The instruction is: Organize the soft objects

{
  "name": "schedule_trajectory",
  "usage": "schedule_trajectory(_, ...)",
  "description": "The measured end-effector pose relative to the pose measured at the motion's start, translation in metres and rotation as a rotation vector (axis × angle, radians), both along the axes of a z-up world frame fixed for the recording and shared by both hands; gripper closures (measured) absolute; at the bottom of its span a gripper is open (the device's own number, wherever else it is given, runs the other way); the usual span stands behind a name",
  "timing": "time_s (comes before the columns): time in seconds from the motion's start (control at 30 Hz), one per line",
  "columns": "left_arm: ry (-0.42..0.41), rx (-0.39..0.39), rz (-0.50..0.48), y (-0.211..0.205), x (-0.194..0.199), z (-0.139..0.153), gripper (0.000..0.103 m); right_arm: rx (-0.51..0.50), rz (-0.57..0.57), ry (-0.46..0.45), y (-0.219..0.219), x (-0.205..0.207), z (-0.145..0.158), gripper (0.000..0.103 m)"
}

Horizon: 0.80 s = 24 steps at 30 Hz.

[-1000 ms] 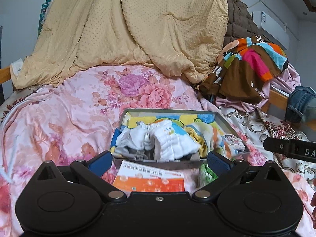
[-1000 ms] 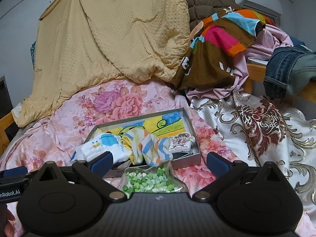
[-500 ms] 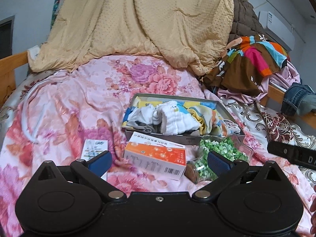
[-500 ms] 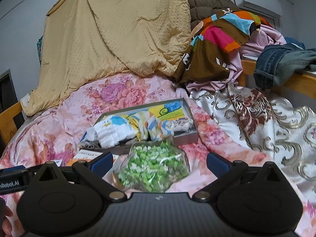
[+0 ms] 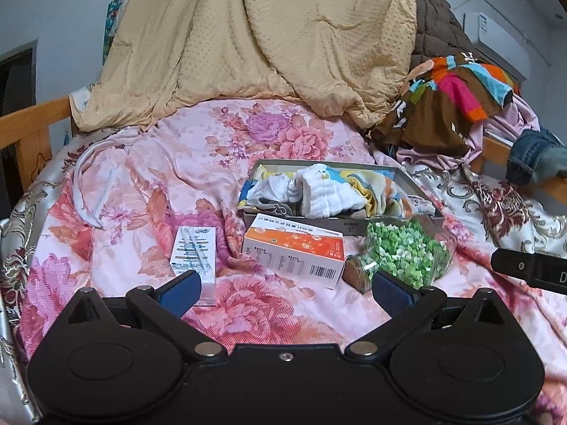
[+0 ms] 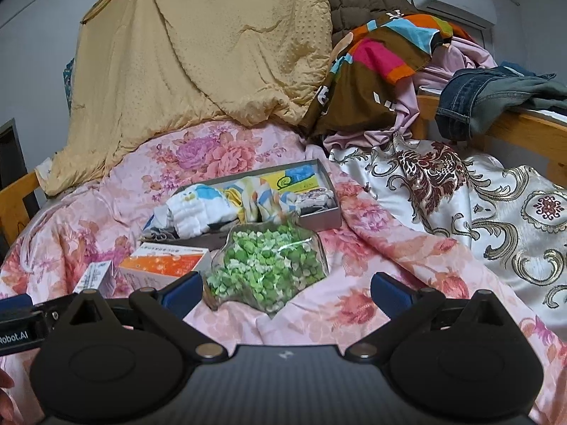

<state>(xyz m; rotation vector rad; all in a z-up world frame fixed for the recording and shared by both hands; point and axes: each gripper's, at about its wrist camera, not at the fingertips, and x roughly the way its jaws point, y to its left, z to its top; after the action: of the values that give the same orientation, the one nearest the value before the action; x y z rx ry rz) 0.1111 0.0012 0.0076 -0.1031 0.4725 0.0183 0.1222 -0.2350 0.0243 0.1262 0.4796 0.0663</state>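
A shallow grey box sits on the pink floral bedspread and holds soft cloths: a white folded cloth, a striped cloth and a small patterned one. My left gripper is open and empty, well in front of the box. My right gripper is open and empty, behind a glass jar of green bits.
An orange and white carton and a small white packet lie in front of the box. A yellow blanket, piled clothes and jeans lie behind. Wooden bed rails border the bed.
Both grippers have pulled back from the box and risen, so the carton, the packet and the jar now show in full. Both stay open and empty.
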Motion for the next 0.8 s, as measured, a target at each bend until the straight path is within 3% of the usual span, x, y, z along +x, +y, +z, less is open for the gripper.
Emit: schedule_trajectory(0.8,0.058,-0.010,0.043,0.001,-0.008,-0.012,0.001,-0.026,0.015,0.010,0.003,-0.010,-0.010,0.000)
